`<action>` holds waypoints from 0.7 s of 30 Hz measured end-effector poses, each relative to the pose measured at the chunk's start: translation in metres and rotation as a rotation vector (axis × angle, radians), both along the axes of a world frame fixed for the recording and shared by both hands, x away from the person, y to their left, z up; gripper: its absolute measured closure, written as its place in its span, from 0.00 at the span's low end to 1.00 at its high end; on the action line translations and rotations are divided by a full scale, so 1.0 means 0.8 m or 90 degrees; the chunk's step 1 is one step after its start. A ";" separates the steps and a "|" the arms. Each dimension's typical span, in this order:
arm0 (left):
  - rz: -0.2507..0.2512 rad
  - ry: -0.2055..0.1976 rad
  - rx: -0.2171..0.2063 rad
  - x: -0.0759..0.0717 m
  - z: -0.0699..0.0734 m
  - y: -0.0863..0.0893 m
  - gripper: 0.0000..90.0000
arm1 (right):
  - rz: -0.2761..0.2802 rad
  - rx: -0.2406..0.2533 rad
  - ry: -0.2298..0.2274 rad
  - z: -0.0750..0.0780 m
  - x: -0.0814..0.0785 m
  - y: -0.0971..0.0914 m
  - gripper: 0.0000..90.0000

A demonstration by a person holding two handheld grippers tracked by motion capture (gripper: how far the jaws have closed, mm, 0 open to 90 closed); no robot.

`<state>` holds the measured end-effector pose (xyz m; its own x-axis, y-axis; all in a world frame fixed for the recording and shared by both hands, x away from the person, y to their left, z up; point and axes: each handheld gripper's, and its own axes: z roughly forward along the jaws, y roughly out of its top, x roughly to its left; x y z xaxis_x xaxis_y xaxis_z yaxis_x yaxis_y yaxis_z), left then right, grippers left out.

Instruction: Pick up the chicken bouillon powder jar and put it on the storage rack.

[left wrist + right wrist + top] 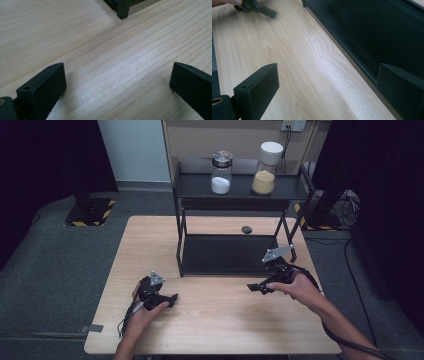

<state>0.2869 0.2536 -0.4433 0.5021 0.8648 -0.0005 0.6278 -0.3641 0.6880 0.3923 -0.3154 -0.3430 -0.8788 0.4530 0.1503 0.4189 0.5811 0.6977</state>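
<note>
Wooden table (215,320), both grippers agape.

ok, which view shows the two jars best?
High view: the white-filled jar and yellow-filled jar stand on the rack's top shelf. The left gripper view catches a rack leg, the right gripper view its bottom shelf.

Table (120,65) — pale wood, fine straight grain, smooth with a soft sheen between the jaws. Left gripper (117,82) and right gripper (328,87): matt black plastic jaws. Rack (372,32) beyond the right jaw — dark, matt-coated metal. 2 clear glass jars (221,172).
</note>
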 end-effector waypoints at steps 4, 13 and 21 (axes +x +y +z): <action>0.000 0.000 0.000 0.000 0.000 0.000 0.00 | -0.001 -0.010 0.006 -0.007 -0.001 0.000 0.06; 0.000 0.000 0.000 0.000 0.000 0.000 0.00 | -0.002 -0.001 0.017 -0.024 -0.005 -0.011 0.06; 0.000 0.000 0.000 0.000 0.000 0.000 0.00 | -0.001 0.001 0.017 -0.041 -0.014 -0.013 0.06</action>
<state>0.2868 0.2536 -0.4433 0.5017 0.8650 -0.0005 0.6280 -0.3638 0.6879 0.3814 -0.3261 -0.3760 -0.8735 0.4543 0.1748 0.4388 0.5794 0.6868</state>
